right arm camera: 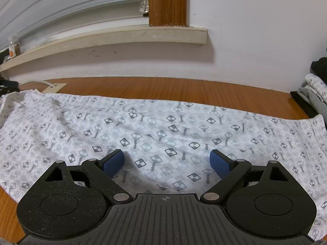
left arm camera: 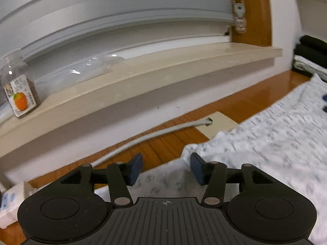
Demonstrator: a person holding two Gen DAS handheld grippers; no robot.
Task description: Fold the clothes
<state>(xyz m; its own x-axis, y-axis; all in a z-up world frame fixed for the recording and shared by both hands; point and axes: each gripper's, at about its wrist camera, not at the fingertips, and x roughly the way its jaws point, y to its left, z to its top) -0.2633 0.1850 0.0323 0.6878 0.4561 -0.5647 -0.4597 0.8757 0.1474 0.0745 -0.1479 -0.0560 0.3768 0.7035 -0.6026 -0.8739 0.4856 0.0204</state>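
Left gripper (left arm camera: 166, 168): jaws parted, nothing between pads; white patterned garment (right arm camera: 163, 126) lies beneath and to right of fingers, its edge just ahead of right pad. Grey cable (left arm camera: 143, 140) on wooden table (left arm camera: 163, 149) ahead-left. Jar with orange label (left arm camera: 17, 85) on sill (left arm camera: 143, 77), far ahead-left.

Right gripper (right arm camera: 166, 162): jaws spread wide, empty, above garment spread flat on table. Stacked clothes (right arm camera: 316, 94) at far right.
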